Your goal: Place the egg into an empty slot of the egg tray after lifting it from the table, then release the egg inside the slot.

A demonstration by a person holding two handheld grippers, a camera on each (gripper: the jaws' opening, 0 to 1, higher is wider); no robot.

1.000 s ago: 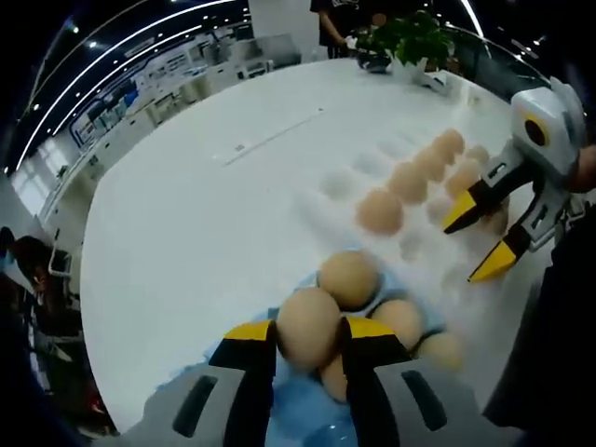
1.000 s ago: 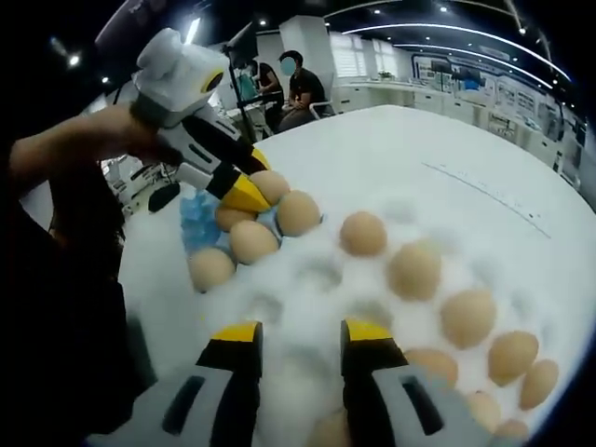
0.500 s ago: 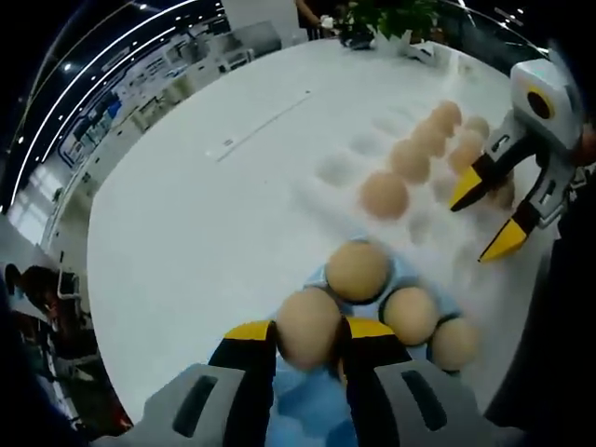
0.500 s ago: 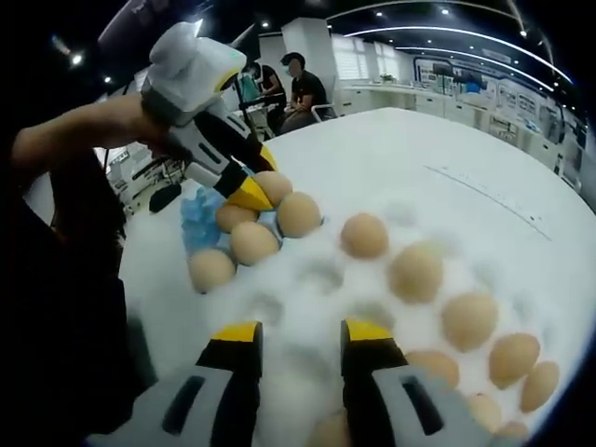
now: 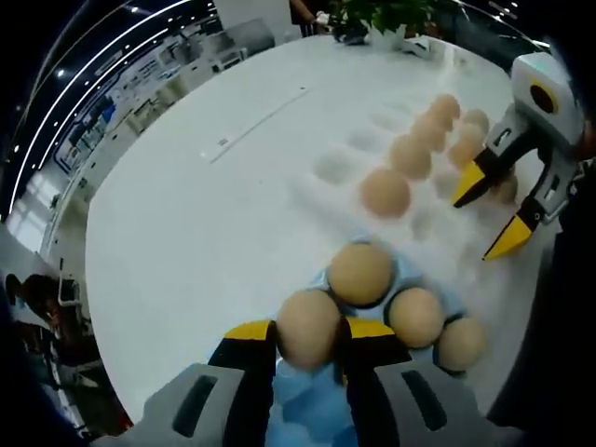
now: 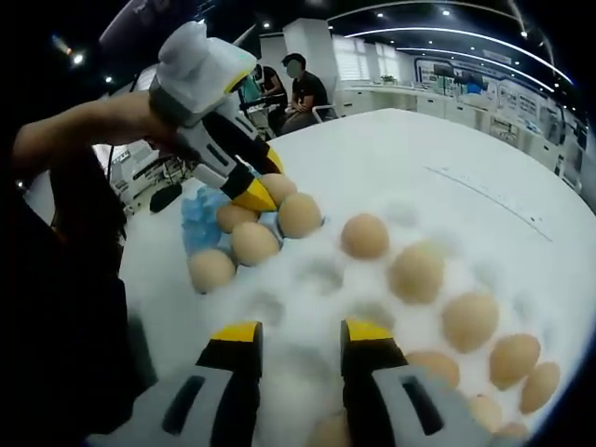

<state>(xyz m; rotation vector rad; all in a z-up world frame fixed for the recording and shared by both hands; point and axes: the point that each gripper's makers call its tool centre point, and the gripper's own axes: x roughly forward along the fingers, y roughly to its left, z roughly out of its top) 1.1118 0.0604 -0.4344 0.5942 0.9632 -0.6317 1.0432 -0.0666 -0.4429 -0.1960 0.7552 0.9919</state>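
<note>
in the left gripper view the left gripper (image 5: 308,340) has its yellow-tipped fingers (image 5: 250,332) clamped on a tan egg (image 5: 308,326), one finger on each side of it, just above a crumpled blue cloth (image 5: 312,410) on the white surface (image 5: 205,214). three loose eggs (image 5: 414,317) rest on the cloth just beyond the held one, close together. farther along lies the white egg tray (image 5: 340,168), nearly the same colour as the surface, with several eggs seated in its cups and some slots bare. the right gripper (image 5: 496,212) hangs over the tray's far side, its fingers spread apart with nothing between them.

in the right gripper view the right gripper (image 6: 296,343) points across the egg tray (image 6: 321,279), its fingers apart over bare slots, with a row of eggs in the cups to the right. the left gripper (image 6: 263,190), in a person's hand (image 6: 154,126), holds the egg (image 6: 277,187) over the blue cloth (image 6: 197,219) beside the tray. two people sit in the background.
</note>
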